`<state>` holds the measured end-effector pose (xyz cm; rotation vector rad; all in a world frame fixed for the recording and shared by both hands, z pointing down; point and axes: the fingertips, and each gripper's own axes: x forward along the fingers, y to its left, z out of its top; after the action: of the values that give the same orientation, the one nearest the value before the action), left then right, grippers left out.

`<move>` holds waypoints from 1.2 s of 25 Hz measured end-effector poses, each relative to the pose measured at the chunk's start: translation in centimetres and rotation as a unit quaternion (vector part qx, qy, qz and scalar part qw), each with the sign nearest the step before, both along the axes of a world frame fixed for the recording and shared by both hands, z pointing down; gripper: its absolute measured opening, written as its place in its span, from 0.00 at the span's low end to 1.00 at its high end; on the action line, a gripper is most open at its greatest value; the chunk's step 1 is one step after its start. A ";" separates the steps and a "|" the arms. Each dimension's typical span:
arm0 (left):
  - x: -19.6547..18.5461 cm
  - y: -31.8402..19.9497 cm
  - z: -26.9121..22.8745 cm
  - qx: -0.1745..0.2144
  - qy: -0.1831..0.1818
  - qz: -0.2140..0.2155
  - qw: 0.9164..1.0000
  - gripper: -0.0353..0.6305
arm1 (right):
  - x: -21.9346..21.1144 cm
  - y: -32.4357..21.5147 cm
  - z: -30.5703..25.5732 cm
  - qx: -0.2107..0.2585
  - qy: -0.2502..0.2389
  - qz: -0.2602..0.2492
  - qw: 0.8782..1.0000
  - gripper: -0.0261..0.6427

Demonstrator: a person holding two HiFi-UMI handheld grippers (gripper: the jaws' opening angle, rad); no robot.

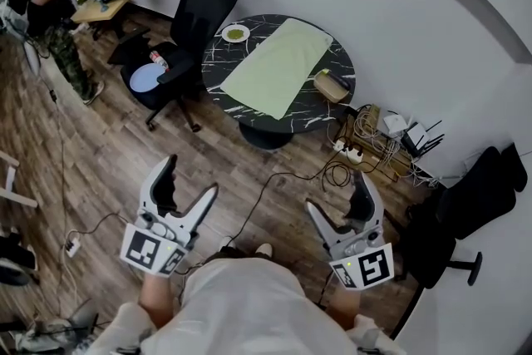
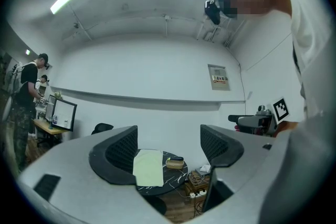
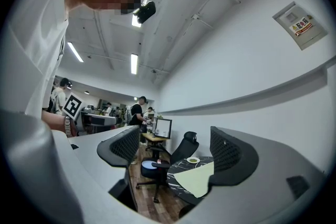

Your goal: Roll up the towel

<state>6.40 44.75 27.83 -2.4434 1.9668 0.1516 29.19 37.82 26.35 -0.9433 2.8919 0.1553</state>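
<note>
A pale green towel (image 1: 278, 67) lies flat across a round black marble table (image 1: 224, 83) at the far side of the room. It also shows in the left gripper view as the towel (image 2: 148, 167) and in the right gripper view as the towel (image 3: 198, 180). Both grippers are held close to my body, well short of the table. The left gripper (image 1: 188, 187) stands open and empty; so does the right gripper (image 1: 339, 197). Their jaws gape wide in both gripper views.
On the table sit a small plate with green food (image 1: 235, 33) and a tan box (image 1: 331, 85). A black office chair (image 1: 187, 29) stands left of the table. Cables and a power strip (image 1: 349, 152) lie on the wooden floor. People (image 1: 41, 4) work at a desk far left.
</note>
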 end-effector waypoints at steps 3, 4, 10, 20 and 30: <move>0.5 -0.8 0.2 -0.002 -0.001 -0.005 1.000 0.57 | 0.7 -1.0 0.3 -0.001 -0.003 0.000 1.000 0.60; 0.7 -1.1 0.3 -0.003 -0.002 -0.006 1.000 0.57 | 1.0 -1.5 0.4 -0.001 -0.006 -0.001 1.000 0.60; 2.2 -4.1 0.5 -0.011 -0.012 -0.013 1.000 0.57 | 2.2 -4.7 1.7 -0.016 -0.027 -0.014 0.999 0.60; -4.7 -13.5 2.4 -0.011 -0.007 -0.020 1.000 0.57 | -1.3 -12.4 3.7 -0.020 -0.021 0.009 1.000 0.60; -20.3 -33.6 7.4 -0.064 -0.009 0.091 0.994 0.57 | -16.2 -27.9 5.4 -0.041 0.039 0.121 0.991 0.60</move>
<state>-13.95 11.11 35.19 -2.6936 1.7967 0.0040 12.95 9.95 31.76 -1.3309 2.8628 0.0928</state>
